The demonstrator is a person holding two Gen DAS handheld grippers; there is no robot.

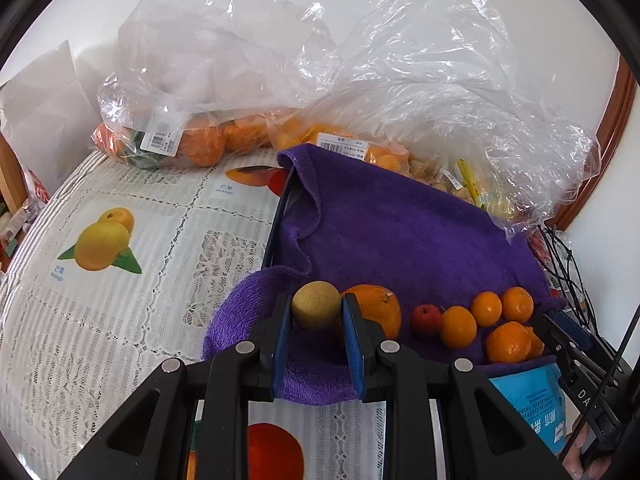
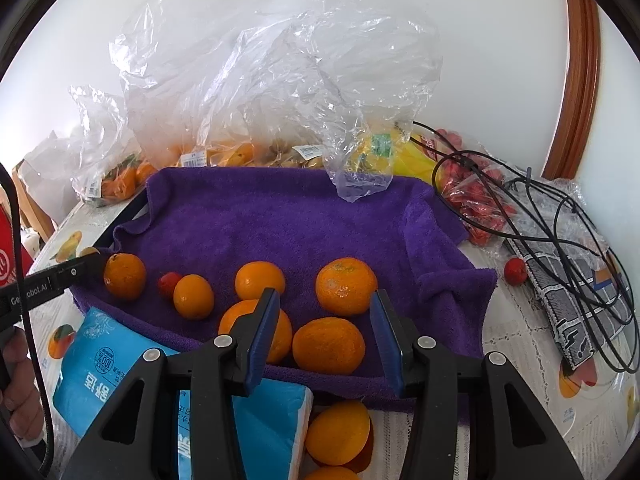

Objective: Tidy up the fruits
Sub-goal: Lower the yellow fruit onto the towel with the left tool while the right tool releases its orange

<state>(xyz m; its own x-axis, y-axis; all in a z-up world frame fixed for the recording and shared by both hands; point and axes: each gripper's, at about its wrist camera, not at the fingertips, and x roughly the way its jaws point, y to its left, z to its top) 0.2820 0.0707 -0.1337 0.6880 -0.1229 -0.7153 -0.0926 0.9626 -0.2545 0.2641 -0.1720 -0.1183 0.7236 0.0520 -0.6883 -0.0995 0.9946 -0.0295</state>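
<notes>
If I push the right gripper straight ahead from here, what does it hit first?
Probably the orange lying on the purple towel, just ahead of the open right gripper and low between its fingers. A second orange sits behind it. Depth is unclear; the gripper may be above them.

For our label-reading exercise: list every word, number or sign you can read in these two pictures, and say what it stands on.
"100%" on the blue tissue pack; its Chinese characters show upside down.
"mango", faint, under the printed fruit on the tablecloth.
"Ge...obot.AI", part hidden by a cable, on the left gripper.
"DA", cut off, on the right gripper.
Barcode price labels on the fruit bags: too small to read.
</notes>
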